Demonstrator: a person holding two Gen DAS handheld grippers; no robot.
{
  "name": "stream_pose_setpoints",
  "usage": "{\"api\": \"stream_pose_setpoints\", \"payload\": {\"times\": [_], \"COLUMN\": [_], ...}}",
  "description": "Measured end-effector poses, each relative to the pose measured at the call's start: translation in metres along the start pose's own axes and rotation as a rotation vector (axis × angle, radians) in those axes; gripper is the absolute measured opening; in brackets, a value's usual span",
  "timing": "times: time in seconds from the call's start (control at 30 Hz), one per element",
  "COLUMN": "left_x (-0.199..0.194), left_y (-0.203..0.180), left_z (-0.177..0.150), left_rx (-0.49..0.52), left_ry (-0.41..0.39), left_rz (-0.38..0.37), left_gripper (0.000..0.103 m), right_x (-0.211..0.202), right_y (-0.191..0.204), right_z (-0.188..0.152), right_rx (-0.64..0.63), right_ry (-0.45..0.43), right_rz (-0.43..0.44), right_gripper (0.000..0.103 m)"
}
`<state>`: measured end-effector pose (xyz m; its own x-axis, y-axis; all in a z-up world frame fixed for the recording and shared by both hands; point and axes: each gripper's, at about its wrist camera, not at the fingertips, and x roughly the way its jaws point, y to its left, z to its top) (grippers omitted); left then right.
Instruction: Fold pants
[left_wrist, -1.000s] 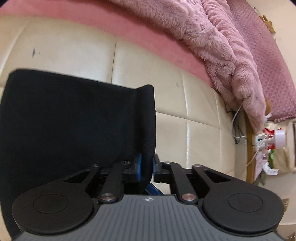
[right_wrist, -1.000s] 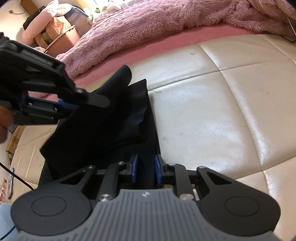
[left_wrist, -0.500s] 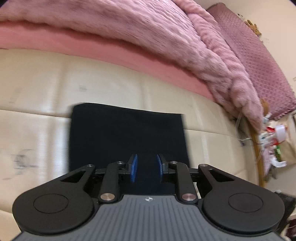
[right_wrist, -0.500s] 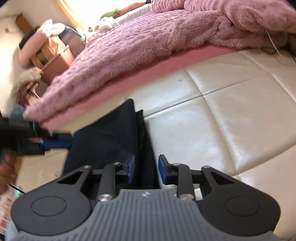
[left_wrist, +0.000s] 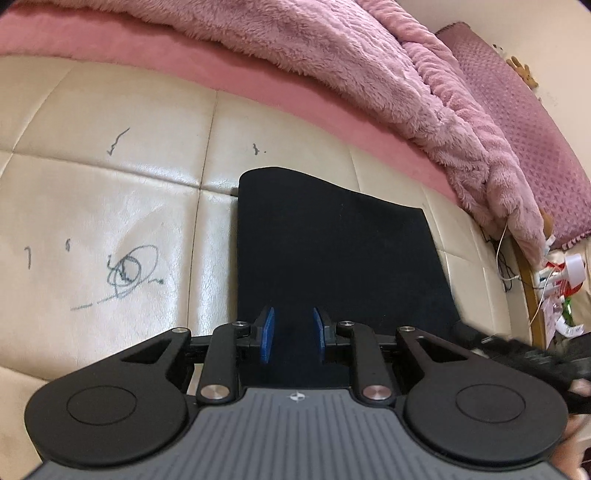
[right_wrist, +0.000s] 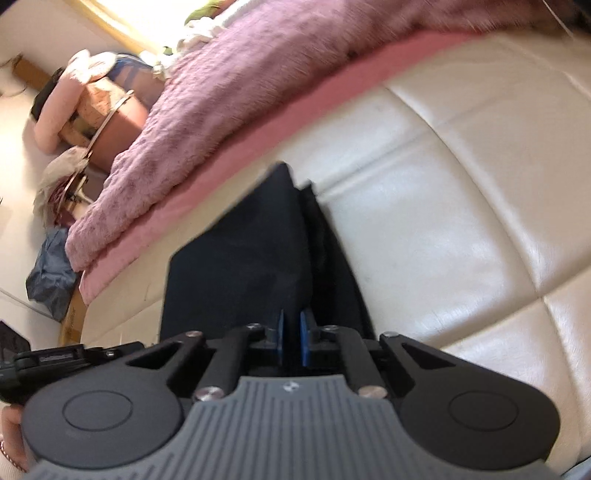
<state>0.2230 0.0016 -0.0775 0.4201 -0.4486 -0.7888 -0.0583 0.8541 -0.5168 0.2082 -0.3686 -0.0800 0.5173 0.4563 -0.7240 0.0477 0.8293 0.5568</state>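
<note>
Black pants are laid flat as a folded rectangle on the cream quilted cushion. The long axis is run away from both cameras toward the pink blanket, slightly skewed to the seams. The far edge is seen bowed, with the far-left corner rounded.

Left gripper: blue pads are held well apart above the near end of the fabric, nothing is held between them. Contact with the cloth cannot be confirmed.

Right gripper: pads are drawn to a narrow gap. Dark fabric is seen right at the pads, but whether cloth is pinched cannot be told; the frame is motion-blurred.

In the right wrist view the pants are shown with a second layer edge offset along the right side. The near end is hidden behind both gripper bodies. Pen scribbles are marked on the cushion left of the pants.
</note>
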Motion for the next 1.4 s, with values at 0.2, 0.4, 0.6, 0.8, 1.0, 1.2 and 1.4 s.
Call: {"api": "stream_pose_setpoints", "payload": {"times": [0.2, 0.4, 0.6, 0.8, 1.0, 1.2, 1.4], "left_x": [0.005, 0.027, 0.050, 0.034, 0.041, 0.070, 0.087], "left_y": [-0.015, -0.023, -0.007, -0.009, -0.006, -0.002, 0.005], "left_z": [0.002, 0.004, 0.002, 0.021, 0.053, 0.068, 0.076], "left_rx": [0.079, 0.135, 0.093, 0.125, 0.121, 0.108, 0.103], "left_ry": [-0.035, -0.026, -0.011, -0.070, -0.117, -0.100, -0.097], "left_rz": [-0.020, 0.007, 0.062, 0.048, 0.064, 0.069, 0.071], "left_gripper": [0.017, 0.012, 0.006, 0.006, 0.006, 0.006, 0.006], "right_x": [-0.038, -0.003, 0.020, 0.007, 0.008, 0.051, 0.094], "right_y": [0.039, -0.001, -0.014, -0.007, 0.012, 0.028, 0.014], "right_z": [0.005, -0.013, -0.020, -0.012, 0.027, 0.063, 0.071], "right_rx": [-0.145, -0.031, -0.040, -0.116, -0.225, -0.303, -0.292], "right_ry": [-0.136, -0.024, 0.019, -0.012, -0.118, -0.132, -0.064], "right_rz": [-0.018, -0.160, -0.194, -0.193, -0.149, -0.153, -0.195], "right_gripper": [0.002, 0.002, 0.001, 0.020, 0.017, 0.008, 0.003]}}
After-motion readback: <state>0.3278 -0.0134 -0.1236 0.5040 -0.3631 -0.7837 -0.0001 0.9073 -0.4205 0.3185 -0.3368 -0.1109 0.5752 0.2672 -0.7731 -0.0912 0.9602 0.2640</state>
